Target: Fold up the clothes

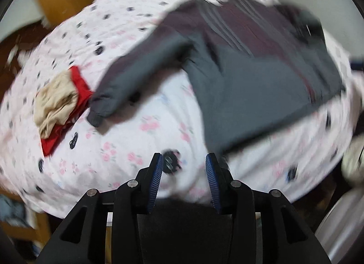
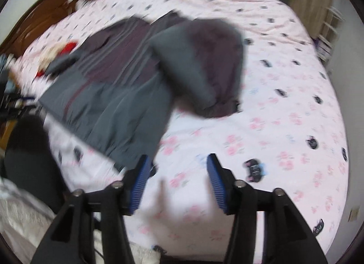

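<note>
We saw the soft, limp grey-and-maroon jacket (image 1: 250,70) spread on the pink floral bedsheet (image 1: 141,127), judged its hem and cuffs the best holds, kept our left gripper (image 1: 184,168) and right gripper (image 2: 177,173) released and empty, and noted a beige-and-red garment (image 1: 59,104) beside its sleeve.

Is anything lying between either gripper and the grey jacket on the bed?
Nothing visible. The left gripper and right gripper both hang open and empty over bare bedsheet, with the grey jacket just beyond them. The beige and red clothes lie off beside its sleeve cuff.
</note>
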A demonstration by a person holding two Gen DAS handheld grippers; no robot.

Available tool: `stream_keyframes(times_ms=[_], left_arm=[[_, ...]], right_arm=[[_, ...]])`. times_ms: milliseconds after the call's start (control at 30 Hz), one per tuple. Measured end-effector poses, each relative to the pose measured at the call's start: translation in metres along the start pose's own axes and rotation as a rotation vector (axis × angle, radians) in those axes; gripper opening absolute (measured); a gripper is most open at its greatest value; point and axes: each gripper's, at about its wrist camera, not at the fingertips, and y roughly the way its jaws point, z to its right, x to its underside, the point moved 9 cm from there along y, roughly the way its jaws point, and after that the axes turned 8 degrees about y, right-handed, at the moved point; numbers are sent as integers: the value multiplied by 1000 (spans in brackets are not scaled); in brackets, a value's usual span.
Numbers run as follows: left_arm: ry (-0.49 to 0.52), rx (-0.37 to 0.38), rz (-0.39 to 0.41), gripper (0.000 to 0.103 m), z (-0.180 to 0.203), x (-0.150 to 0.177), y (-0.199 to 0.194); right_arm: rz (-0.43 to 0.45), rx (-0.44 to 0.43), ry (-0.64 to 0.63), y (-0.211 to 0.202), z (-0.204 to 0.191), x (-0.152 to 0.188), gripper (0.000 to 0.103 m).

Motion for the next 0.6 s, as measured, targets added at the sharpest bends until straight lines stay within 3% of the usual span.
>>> stream_keyframes(times_ms=[167, 300, 467, 600], left_arm=[[-296, 180, 118, 39, -31, -31, 12], [-487, 355, 169, 39, -30, -58, 37], [-607, 382, 173, 39, -30, -86, 69], [-714, 373, 234, 39, -44, -98, 75]], right_arm=[[29, -90, 217, 2, 23, -19, 60], [40, -198, 340, 8, 23, -28, 60], [43, -238, 373, 14, 12, -33, 60], [33, -261, 371, 21, 0, -35, 60]])
